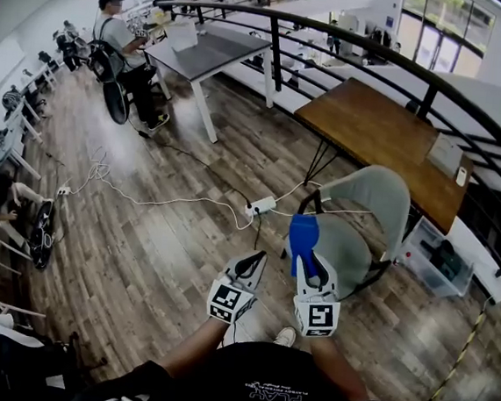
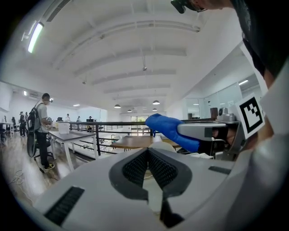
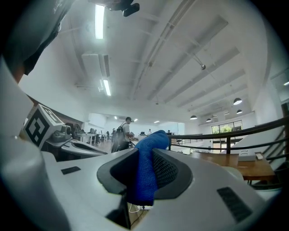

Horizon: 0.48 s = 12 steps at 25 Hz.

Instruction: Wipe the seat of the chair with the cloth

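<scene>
A grey shell chair (image 1: pixel 365 217) stands on the wood floor beside a brown table, its seat facing me. My right gripper (image 1: pixel 306 264) is shut on a blue cloth (image 1: pixel 302 237), held in the air in front of the chair seat; the cloth (image 3: pixel 146 169) sticks up between the jaws. My left gripper (image 1: pixel 251 264) is beside it to the left, jaws together with nothing between them (image 2: pixel 147 155). In the left gripper view the blue cloth (image 2: pixel 169 128) and the right gripper show at the right.
A brown table (image 1: pixel 384 138) stands behind the chair, against a black railing (image 1: pixel 354 38). A white power strip (image 1: pixel 261 207) and cables lie on the floor left of the chair. A clear storage bin (image 1: pixel 436 257) sits at the right. A person sits at a grey desk (image 1: pixel 203 54) far back.
</scene>
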{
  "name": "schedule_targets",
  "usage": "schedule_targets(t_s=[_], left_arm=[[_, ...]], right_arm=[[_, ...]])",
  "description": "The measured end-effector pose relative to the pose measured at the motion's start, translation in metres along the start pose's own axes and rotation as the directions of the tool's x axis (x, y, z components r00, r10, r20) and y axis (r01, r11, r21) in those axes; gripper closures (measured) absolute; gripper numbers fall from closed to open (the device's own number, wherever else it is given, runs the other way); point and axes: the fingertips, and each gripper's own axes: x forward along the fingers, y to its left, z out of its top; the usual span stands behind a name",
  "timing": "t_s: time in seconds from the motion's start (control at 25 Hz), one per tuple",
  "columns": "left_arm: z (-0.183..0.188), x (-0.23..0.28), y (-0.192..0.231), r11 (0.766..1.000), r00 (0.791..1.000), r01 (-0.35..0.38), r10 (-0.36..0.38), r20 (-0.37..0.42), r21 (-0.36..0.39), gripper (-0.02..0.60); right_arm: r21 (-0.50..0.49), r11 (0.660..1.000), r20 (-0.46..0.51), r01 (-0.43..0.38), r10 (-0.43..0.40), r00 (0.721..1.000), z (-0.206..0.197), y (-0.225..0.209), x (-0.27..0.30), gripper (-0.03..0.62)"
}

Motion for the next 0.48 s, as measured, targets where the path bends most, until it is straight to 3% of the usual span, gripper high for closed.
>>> schedule_targets(t_s=[0.2,0.48], left_arm=[[0.006,0.022,0.003,0.999,0.999,-0.033,0.033,0.002,0.011,0.575],[0.004,0.035,-0.003,1.0,0.999,-0.025,0.025,-0.019,0.008,0.575]], right_arm=[[0.017,1.0,0.012,-0.003,0.003,1.0,-0.007,-0.022,0.0,0.502],[0.028,1.0,0.011,0.015,-0.015,1.0,-0.011,-0.041,0.001,0.502]])
